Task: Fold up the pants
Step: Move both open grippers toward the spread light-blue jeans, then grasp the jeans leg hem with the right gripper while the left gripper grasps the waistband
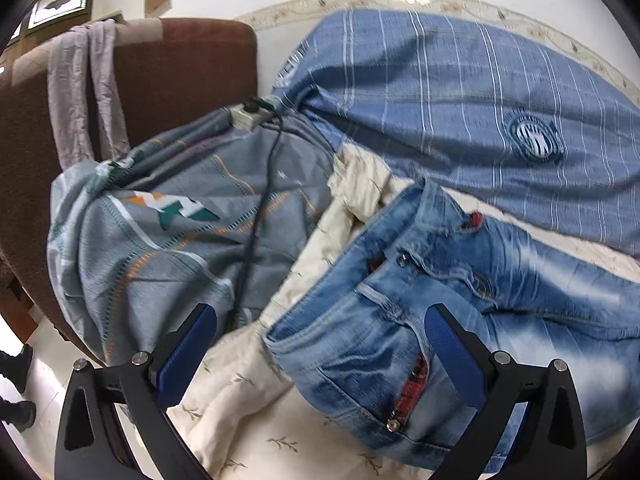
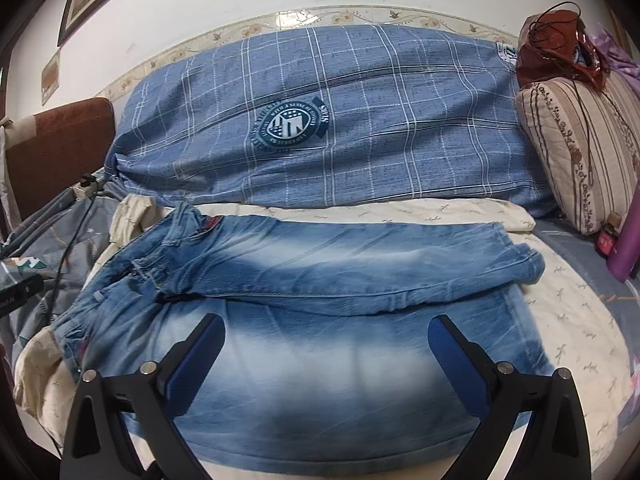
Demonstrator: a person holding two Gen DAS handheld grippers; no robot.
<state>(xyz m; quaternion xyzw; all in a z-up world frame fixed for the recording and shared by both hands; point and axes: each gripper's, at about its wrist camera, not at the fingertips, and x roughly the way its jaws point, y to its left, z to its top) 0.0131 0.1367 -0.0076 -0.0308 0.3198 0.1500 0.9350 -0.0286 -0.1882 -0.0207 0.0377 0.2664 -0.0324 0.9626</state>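
Observation:
Faded blue jeans (image 2: 320, 280) lie flat on a cream bedsheet (image 2: 568, 320), waistband to the left, legs running right, the far leg lying partly over the near one. In the left wrist view the waistband and a pocket with red trim (image 1: 384, 320) are close below. My left gripper (image 1: 320, 344) is open and empty, hovering over the waistband end. My right gripper (image 2: 326, 344) is open and empty, hovering over the near leg.
A big blue checked pillow (image 2: 340, 120) lies behind the jeans. A grey patterned quilt (image 1: 160, 220) with a black cable and power strip (image 1: 250, 116) is at left, by a brown headboard (image 1: 180, 80). A striped cushion (image 2: 576, 152) and purple bottle (image 2: 628, 240) stand at right.

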